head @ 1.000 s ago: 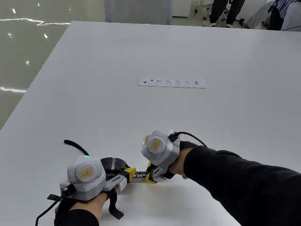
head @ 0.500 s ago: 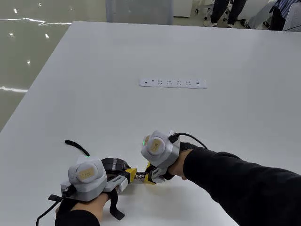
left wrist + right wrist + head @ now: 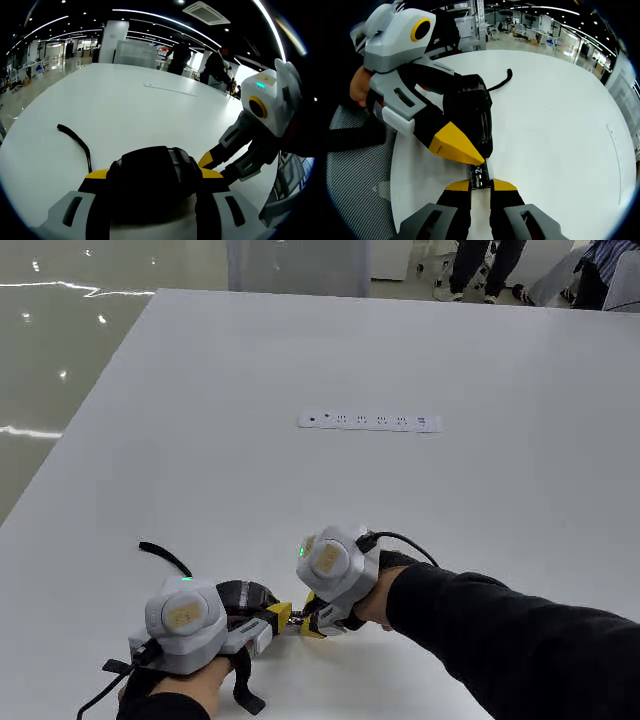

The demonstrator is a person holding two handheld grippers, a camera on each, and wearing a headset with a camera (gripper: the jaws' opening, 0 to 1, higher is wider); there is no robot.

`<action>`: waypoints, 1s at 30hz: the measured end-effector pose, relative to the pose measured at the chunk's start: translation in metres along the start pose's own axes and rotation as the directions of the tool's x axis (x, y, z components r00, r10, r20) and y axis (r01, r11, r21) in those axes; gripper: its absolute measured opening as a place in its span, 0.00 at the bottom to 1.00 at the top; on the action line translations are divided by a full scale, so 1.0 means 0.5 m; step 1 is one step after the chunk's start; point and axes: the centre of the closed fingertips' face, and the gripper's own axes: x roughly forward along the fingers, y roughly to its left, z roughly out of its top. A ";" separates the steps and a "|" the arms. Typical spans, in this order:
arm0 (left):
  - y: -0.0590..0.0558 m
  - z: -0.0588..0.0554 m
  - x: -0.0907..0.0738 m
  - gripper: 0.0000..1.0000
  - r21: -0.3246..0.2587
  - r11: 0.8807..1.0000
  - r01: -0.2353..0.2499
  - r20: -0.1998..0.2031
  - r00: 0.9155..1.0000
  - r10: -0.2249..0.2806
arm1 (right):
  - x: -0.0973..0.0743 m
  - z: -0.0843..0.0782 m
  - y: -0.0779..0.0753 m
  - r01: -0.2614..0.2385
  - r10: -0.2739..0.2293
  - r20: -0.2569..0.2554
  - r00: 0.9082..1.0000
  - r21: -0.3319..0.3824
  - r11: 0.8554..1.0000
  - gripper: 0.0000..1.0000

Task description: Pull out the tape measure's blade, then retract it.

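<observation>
My left gripper (image 3: 152, 174) is clenched on the tape measure (image 3: 243, 594), which rests on the table (image 3: 300, 360). My right gripper (image 3: 480, 186) pinches the blade (image 3: 478, 174) tip just beside it, with only a short stretch showing.

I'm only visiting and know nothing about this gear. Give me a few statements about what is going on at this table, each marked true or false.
1. The left tongs are clamped on the black tape measure case. True.
2. The blade stretches right across the table. False: only a short piece shows, between the case and the right tongs.
3. The right tongs pinch the blade's end. True.
4. The power strip lies between the two tongs. False: it lies farther up the table, apart from both.
</observation>
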 end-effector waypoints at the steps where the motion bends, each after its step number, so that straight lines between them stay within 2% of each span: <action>1: 0.000 0.000 -0.001 0.63 0.000 1.000 0.000 0.000 1.000 0.000 | 0.001 0.001 0.000 -0.001 0.001 0.002 1.000 0.003 1.000 0.09; 10: 0.000 0.000 0.000 0.63 -0.003 1.000 0.002 -0.002 1.000 -0.002 | 0.006 0.013 0.001 -0.020 0.019 0.033 0.999 0.030 0.999 0.09; 20: 0.001 0.000 -0.001 0.63 -0.007 1.000 0.004 -0.001 1.000 -0.004 | 0.023 0.045 0.006 -0.022 0.021 0.069 0.997 0.015 1.000 0.09; 21: 0.001 0.000 -0.001 0.63 -0.005 1.000 0.004 -0.002 1.000 -0.004 | 0.022 0.043 0.005 -0.023 0.023 0.062 0.998 -0.003 1.000 0.09; 30: -0.002 0.000 -0.002 0.63 -0.003 1.000 0.004 0.005 1.000 -0.004 | 0.021 0.043 0.007 -0.029 0.029 0.072 0.997 -0.002 1.000 0.10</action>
